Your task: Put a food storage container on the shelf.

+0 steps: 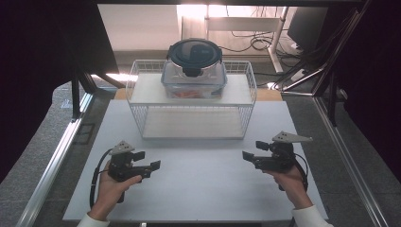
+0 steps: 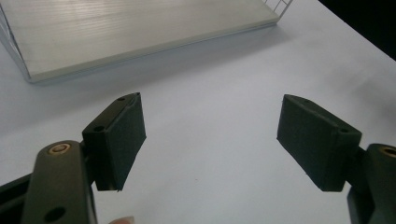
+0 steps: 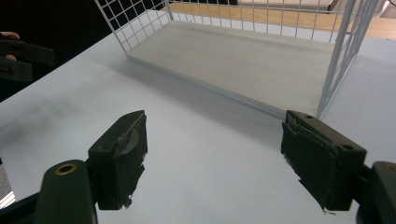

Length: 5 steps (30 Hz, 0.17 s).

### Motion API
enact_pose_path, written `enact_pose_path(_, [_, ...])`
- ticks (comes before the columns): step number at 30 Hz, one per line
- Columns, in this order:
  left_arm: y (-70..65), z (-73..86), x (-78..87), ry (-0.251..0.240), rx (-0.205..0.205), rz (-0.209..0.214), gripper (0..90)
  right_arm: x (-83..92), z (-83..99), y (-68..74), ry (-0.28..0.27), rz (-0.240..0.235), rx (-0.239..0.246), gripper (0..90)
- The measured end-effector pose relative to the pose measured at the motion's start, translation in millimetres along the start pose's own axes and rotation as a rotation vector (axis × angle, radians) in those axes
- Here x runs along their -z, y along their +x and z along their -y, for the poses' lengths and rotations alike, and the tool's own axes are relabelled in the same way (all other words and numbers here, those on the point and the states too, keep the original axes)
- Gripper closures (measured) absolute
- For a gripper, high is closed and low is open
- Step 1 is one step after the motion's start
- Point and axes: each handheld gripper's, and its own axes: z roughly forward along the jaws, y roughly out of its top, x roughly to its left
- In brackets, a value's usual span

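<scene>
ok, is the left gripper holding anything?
No: in the left gripper view the left gripper has its jaws wide apart, with nothing but bare white table between them.

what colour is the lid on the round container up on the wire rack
Dark navy, close to black; the lid shows best in the high view, on the container atop the white wire rack.

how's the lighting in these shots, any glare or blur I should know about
High view: bright glare washes out the floor behind the wire rack, and the sides fall into darkness. Left gripper view: the pads are slightly soft, with a faint shadow under the shelf board. Right gripper view: even light, soft shadow beside the rack.
</scene>
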Motion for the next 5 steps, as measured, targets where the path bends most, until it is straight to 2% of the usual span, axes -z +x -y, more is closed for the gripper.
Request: enact_pose_path(5, [3.3, -0.7, -0.5, -0.004, 0.008, -0.005, 23.0, -1.5, 2.8, -1.6, 0.009, 0.002, -0.002, 22.0])
